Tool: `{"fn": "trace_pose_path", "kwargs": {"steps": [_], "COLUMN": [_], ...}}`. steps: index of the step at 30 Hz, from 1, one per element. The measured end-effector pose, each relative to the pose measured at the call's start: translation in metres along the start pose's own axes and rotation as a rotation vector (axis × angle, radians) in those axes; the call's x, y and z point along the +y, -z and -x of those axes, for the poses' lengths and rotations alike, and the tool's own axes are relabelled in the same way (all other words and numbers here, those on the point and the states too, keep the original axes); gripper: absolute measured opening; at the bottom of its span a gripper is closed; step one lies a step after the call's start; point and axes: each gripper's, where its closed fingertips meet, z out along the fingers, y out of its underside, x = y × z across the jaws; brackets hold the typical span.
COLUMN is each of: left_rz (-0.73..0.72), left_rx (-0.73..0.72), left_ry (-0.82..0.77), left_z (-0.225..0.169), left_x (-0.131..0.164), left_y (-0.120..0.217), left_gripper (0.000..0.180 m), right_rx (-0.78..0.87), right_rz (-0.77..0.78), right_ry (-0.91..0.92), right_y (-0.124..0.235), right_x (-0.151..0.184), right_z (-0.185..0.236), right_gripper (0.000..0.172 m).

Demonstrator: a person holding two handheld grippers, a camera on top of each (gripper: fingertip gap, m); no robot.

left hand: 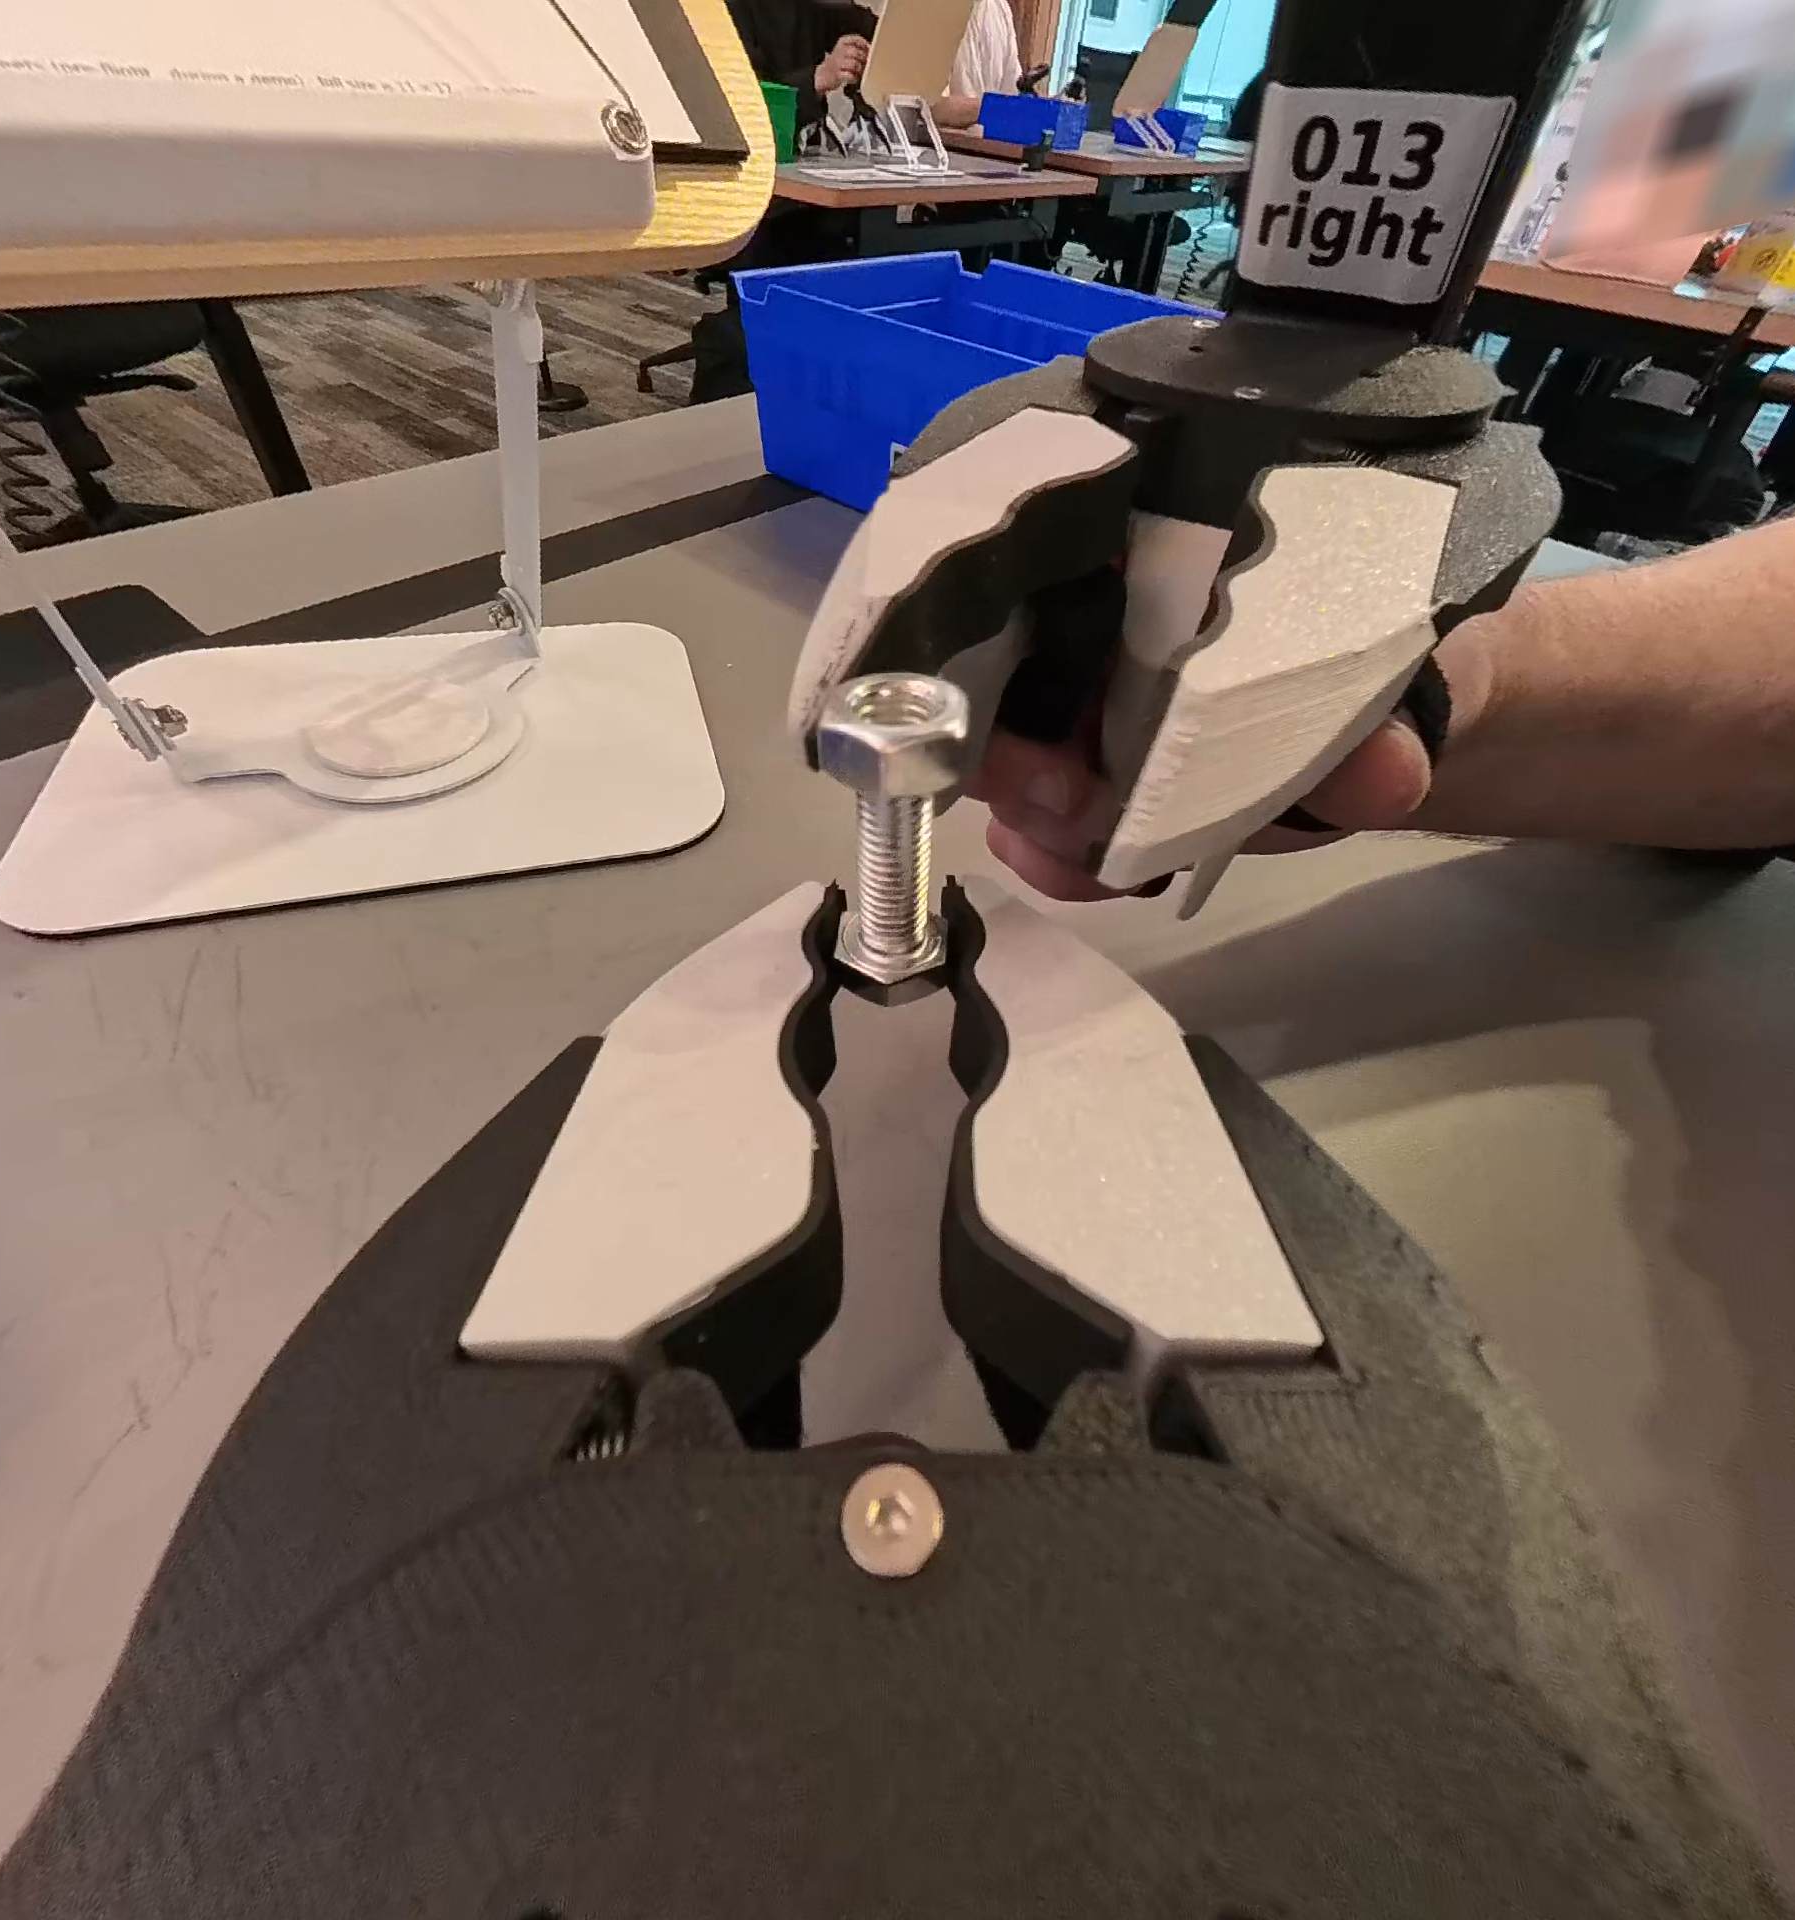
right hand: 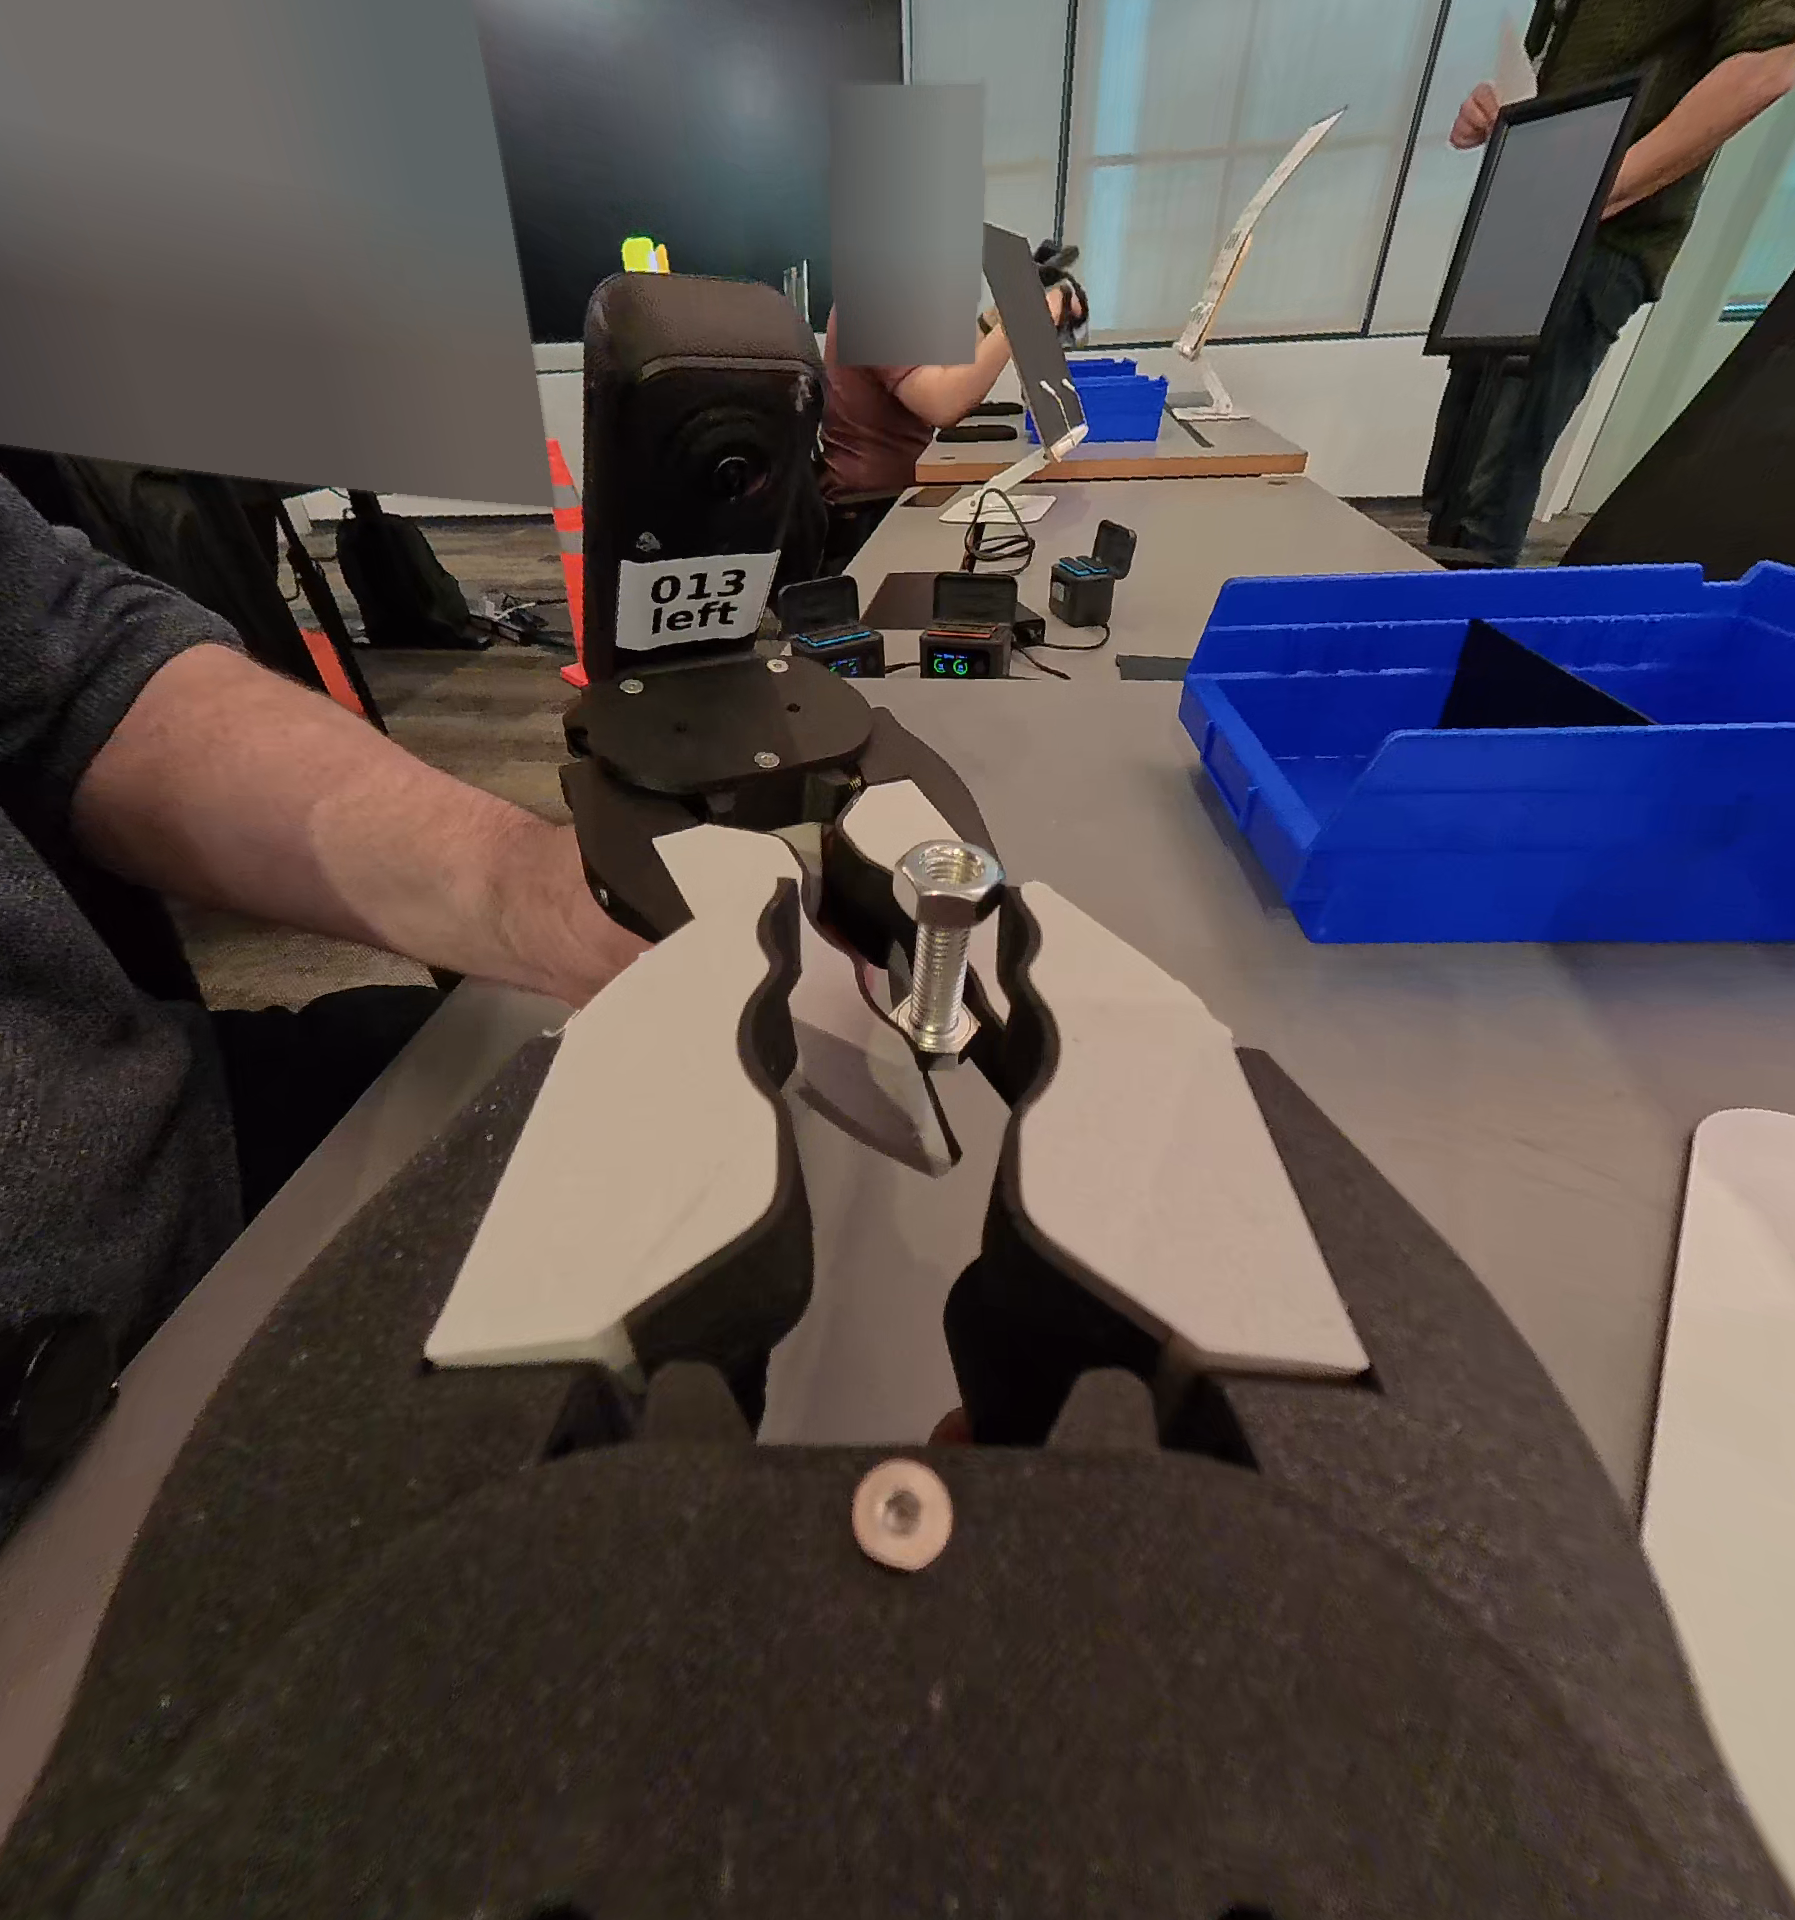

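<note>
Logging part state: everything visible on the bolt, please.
The bolt is bright silver metal, apparently steel, with a fully threaded shank. It stands upright, hex head down, over the grey table. The left tongs are clamped on the head, both pads pressing its sides. A matching silver hex nut sits on the shank's top end, thread bore visible from above. The right tongs stand open around the nut, one finger at it, the other clear.
</note>
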Motion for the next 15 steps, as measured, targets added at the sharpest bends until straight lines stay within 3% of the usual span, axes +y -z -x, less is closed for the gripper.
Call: {"fn": "trace_pose_path", "kwargs": {"steps": [5, 11, 15], "left_rz": [-0.004, 0.011, 0.005], "left_rx": [0.004, 0.021, 0.021], "left_ry": [0.004, -0.004, 0.009], "left_z": [0.0, -0.004, -0.003], "left_x": [-0.001, 0.0, -0.001], "left_y": [0.001, -0.002, 0.0], "left_gripper": [0.018, 0.018, 0.018], "right_rx": [0.029, -0.039, -0.061], "right_rz": [-0.028, 0.01, 0.007], "right_ry": [0.016, 0.003, -0.005], "right_y": [0.009, -0.004, -0.009], "right_x": [-0.003, -0.002, -0.001], "right_z": [-0.003, 0.001, 0.004], "right_gripper": [0.03, 0.048, 0.046]}}
